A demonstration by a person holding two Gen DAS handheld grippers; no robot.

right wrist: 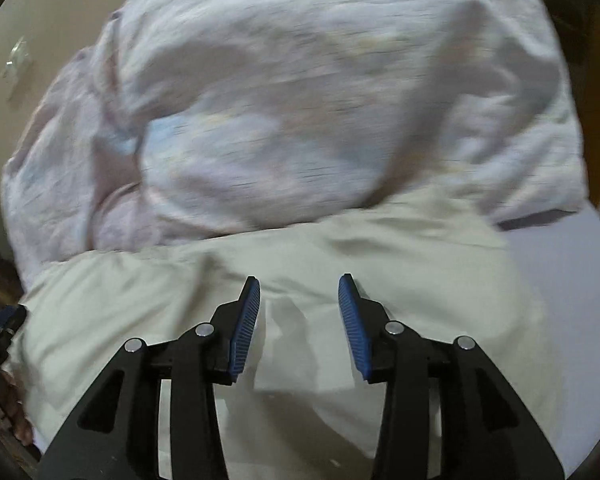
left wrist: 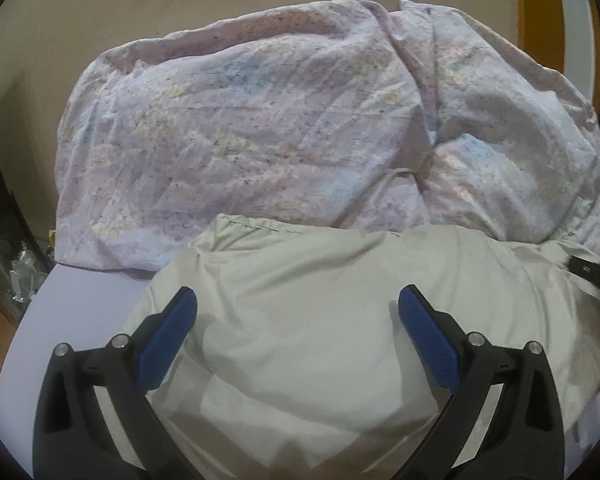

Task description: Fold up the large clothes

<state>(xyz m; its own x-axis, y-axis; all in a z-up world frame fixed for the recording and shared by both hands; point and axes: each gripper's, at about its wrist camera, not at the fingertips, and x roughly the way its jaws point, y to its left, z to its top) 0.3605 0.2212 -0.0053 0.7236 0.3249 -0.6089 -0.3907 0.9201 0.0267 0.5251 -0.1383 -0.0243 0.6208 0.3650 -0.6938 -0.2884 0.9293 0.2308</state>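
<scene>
Tongs are hanging open over a pale beige garment (left wrist: 300, 320) that is lying spread across the near part of a lavender-sheeted bed (left wrist: 80, 312), just in front of a heaped floral duvet (left wrist: 240, 120). I am holding the left tongs (left wrist: 298, 312) wide apart above the cloth, and the right tongs (right wrist: 299, 304) partly apart, with nothing pinched between either pair. I am judging that a fold is between grips: the beige piece is looking doubled already, with a stitched edge (left wrist: 252, 227) lying against the duvet. The next move, as I am reading it, is calling for both tongs to be finding an edge or corner, biting thin cloth without catching the sheet beneath, then carrying it over evenly. Much is escaping me: the right view is smearing with motion, the garment's near edge is running behind the tongs, its far edge is tucking under the duvet, and I am unable to tell what kind of garment it is.
</scene>
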